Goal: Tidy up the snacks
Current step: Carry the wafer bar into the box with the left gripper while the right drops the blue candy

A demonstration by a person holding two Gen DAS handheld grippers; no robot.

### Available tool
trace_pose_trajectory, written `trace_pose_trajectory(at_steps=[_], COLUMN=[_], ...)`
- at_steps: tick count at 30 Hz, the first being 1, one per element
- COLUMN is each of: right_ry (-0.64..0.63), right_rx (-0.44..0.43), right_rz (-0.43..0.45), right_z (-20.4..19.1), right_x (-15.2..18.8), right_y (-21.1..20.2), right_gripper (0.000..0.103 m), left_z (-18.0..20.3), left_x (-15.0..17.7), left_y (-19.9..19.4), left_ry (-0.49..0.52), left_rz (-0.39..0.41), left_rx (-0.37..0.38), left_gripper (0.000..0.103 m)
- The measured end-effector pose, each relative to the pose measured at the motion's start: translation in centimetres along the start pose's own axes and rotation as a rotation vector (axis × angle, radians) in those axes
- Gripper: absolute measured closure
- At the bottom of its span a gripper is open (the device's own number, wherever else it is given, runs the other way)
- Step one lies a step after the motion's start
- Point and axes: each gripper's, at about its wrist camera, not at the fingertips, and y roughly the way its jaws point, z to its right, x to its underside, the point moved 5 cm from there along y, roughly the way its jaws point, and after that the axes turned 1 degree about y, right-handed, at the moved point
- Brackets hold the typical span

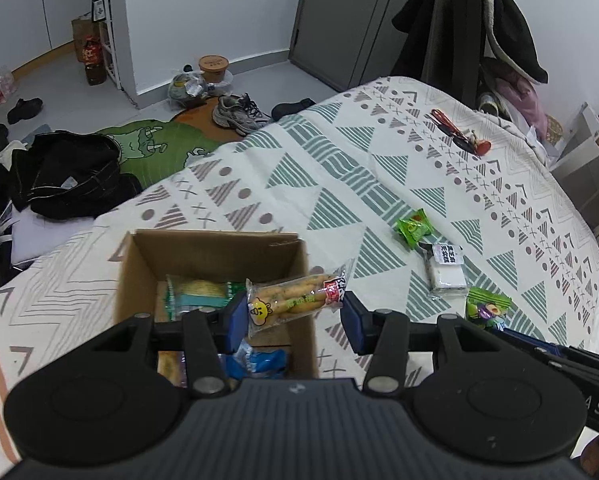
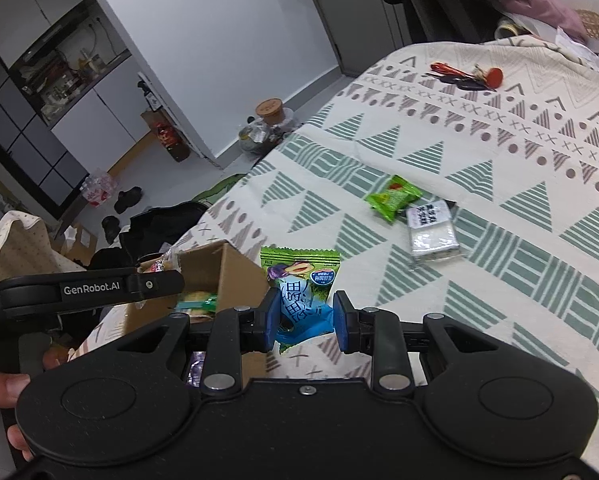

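jaws first: left gripper [image 1: 293, 320] stands wide apart, and a clear bread-stick packet [image 1: 295, 298] sits in the gap, touching the left pad while the right pad is clear of it. released or just about to be, by my read; whether anything still pinches the wrapper i cannot tell for sure. right gripper [image 2: 305, 320] is partly closed around a green-and-blue plum candy packet [image 2: 303, 296], which fills the space between the blue pads; looks like a grasp, though the right pad seems to sit just at the wrapper's edge.

step in hand: loading the cardboard box [image 1: 139, 264] on the patterned bedspread [image 1: 339, 168]. bread-stick packet hangs over the box's right wall, half above the opening, with a green cracker pack [image 1: 195, 294] and a blue wrapper [image 1: 259, 362] already inside.

still out on the bedspread, well apart from the box: 1 green candy pouch [image 1: 415, 228] and 1 white wrapped cake [image 1: 445, 272], touching each other. so 2 waiting, 2 in the air.

next move, as i judge it: left needs to clear away from the opening once its packet drops, then right swings left over the box rim and opens above the space. risk is the long packet catching on the wall and tipping outside.
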Motion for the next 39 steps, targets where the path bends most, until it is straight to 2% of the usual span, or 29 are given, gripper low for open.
trace_pose_trajectory(at_steps=[11,27,33,39], right_ry=[-0.056,-0.116,-0.129,-0.138], right_rx=[-0.045,-0.103,-0.117,-0.124], right_rz=[-0.005,-0.036,-0.041,-0.037], right_z=[-4.0,-9.0,-10.3,-11.2], right_x=[0.0,0.1,-0.1,-0.6], right_y=[0.6,3.0,3.8,4.4], right_gripper=[0.075,0.075,0.075,0.073], left_z=[-3.4,-7.5,-8.8,-9.6], left_x=[-0.1,0.7,1.0,1.2], left_y=[-2.1,-2.4,-2.8,-3.0], left_ry=[-0.047,-0.135,-0.157,-0.168], left_rz=[0.016,-0.003,-0.006,-0.010], left_rx=[-0.020,-0.023,-0.043,-0.059], left_gripper=[0.055,0.051,0.048,0.035])
